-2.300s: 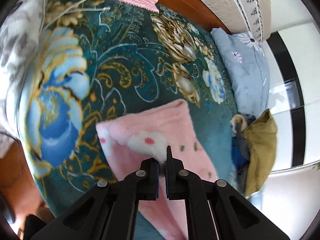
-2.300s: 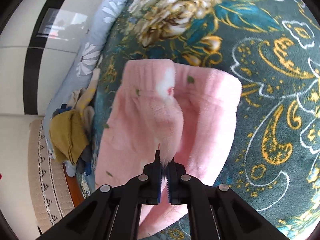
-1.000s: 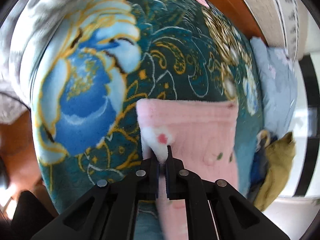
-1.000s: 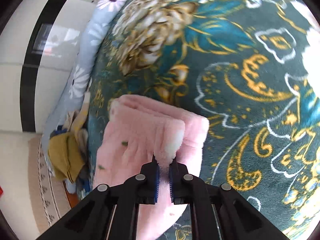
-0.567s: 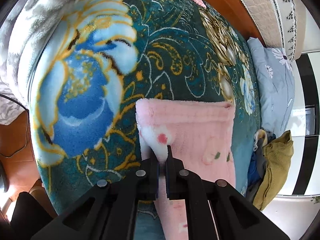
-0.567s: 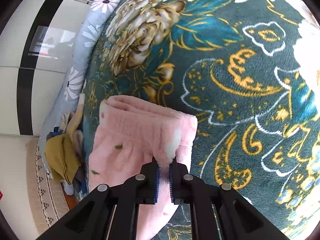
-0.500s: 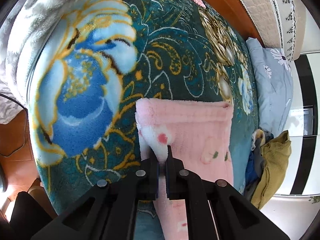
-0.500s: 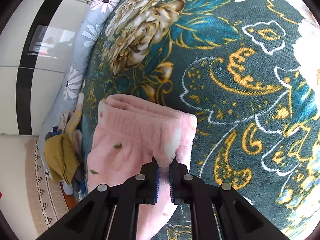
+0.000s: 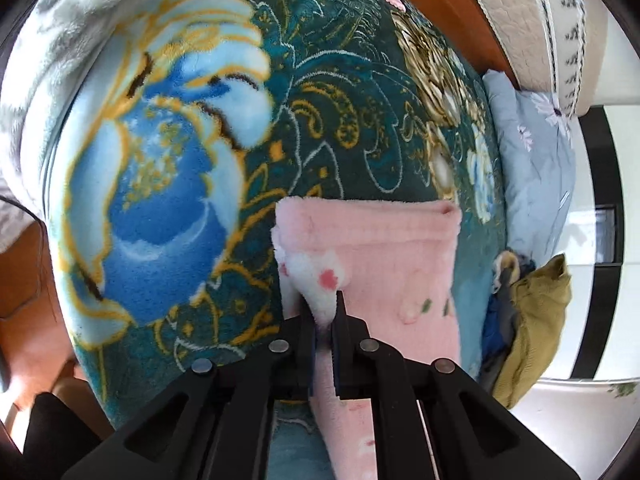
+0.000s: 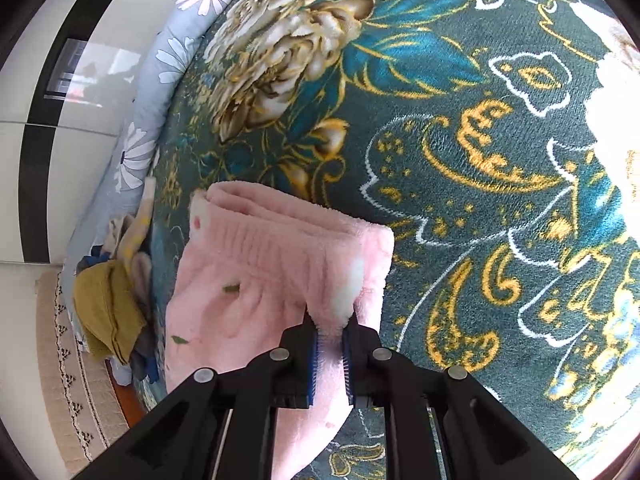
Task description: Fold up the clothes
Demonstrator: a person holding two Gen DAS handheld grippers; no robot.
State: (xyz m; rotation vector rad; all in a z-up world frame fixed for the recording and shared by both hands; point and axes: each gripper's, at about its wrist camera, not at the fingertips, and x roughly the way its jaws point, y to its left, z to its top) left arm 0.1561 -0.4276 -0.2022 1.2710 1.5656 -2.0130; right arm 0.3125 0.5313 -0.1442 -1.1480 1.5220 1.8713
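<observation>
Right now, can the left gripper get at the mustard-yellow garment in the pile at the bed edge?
Probably not as is: the left gripper has its jaws shut on the pink fleece garment, so it must let go first. The mustard-yellow garment lies beyond, nothing blocking.

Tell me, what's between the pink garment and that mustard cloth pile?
In the left wrist view, only a strip of the teal blanket separates the pink garment from the mustard pile.

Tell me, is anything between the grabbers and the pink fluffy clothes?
No. The left gripper and the right gripper each already pinch a corner of the pink garment, so nothing sits between. The garment lies folded on the floral blanket, and the clothes pile lies off to one side.
</observation>
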